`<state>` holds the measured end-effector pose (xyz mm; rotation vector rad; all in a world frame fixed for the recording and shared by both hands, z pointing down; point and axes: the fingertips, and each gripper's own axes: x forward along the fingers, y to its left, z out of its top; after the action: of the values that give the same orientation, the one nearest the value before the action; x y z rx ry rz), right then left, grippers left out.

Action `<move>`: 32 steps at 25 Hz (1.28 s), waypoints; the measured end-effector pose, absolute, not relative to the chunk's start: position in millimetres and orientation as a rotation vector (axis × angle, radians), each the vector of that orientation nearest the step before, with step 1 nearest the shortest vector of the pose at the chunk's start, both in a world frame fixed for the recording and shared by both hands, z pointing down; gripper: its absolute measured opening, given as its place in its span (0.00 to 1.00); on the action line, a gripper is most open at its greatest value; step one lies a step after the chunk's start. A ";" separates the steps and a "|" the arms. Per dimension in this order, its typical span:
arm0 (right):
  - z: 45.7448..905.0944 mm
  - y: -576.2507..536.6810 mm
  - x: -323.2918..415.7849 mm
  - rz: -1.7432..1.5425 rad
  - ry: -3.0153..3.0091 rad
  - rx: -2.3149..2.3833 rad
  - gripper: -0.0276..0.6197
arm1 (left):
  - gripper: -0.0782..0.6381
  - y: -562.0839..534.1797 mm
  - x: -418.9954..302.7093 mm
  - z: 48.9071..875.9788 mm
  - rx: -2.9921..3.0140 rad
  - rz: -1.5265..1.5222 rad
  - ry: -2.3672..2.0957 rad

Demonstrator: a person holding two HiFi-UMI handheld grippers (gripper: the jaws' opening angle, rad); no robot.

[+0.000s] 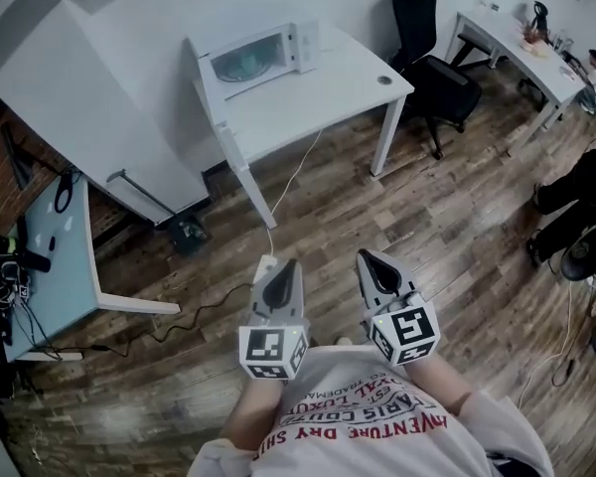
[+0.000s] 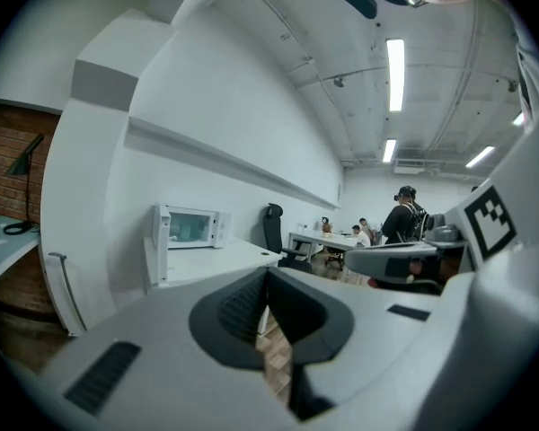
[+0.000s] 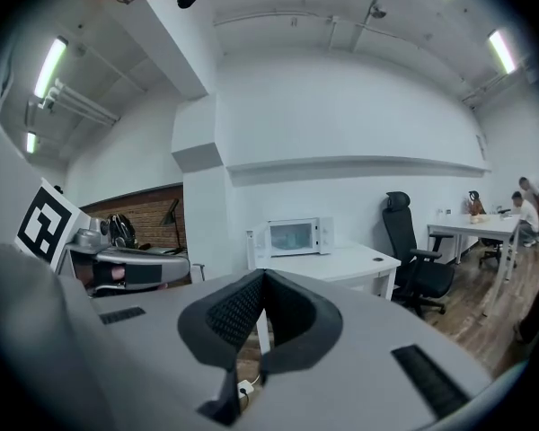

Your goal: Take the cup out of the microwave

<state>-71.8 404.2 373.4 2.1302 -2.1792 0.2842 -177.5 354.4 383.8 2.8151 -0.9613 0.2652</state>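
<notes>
Wooden flooring (image 1: 457, 217) is filling most of the head view, and a white table (image 1: 328, 92) is standing against the wall at the upper centre. The microwave (image 1: 258, 56) is sitting on that table's left end, its door closed. I am looking for the cup behind the greenish door glass, but I cannot make it out in any view. A black office chair (image 1: 432, 68) is standing just right of the table.

I am holding both claws low in the frame, well apart from the table. The left gripper (image 1: 286, 266) is keeping its jaws pressed together with nothing between them. The right gripper (image 1: 370, 258) is doing the same. Both are pointing toward the microwave, which is showing small above the closed jaw tips in each gripper view.
</notes>
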 end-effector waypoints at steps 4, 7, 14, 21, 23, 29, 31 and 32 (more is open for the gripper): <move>379.1 397.2 -51.0 0.324 -2.190 2.132 0.05 | 0.12 351.7 -156.8 387.7 2.815 0.307 -0.951; 382.9 381.0 -40.0 0.330 -2.195 2.133 0.05 | 0.12 334.8 -145.7 388.7 2.828 0.315 -0.957; 390.2 311.6 -12.8 0.306 -2.153 2.139 0.05 | 0.12 256.7 -101.7 392.5 2.823 0.259 -0.887; 378.5 216.6 12.6 0.277 -2.134 2.123 0.05 | 0.12 154.9 -54.6 372.5 2.875 0.222 -0.817; 376.6 185.7 19.4 0.275 -2.131 2.124 0.05 | 0.12 123.1 -46.3 368.9 2.883 0.219 -0.811; 372.5 93.4 40.4 0.259 -2.131 2.155 0.05 | 0.12 38.1 -24.5 367.1 2.916 0.229 -0.780; 372.9 64.8 47.0 0.265 -2.136 2.161 0.05 | 0.12 15.4 -16.8 365.7 2.936 0.231 -0.772; 373.3 51.2 49.7 0.271 -2.140 2.160 0.05 | 0.12 4.5 -13.3 365.6 2.939 0.230 -0.771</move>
<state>49.7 51.2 373.3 2.1604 -2.1399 0.2711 -13.3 4.5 365.6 2.9394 -0.7707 0.2298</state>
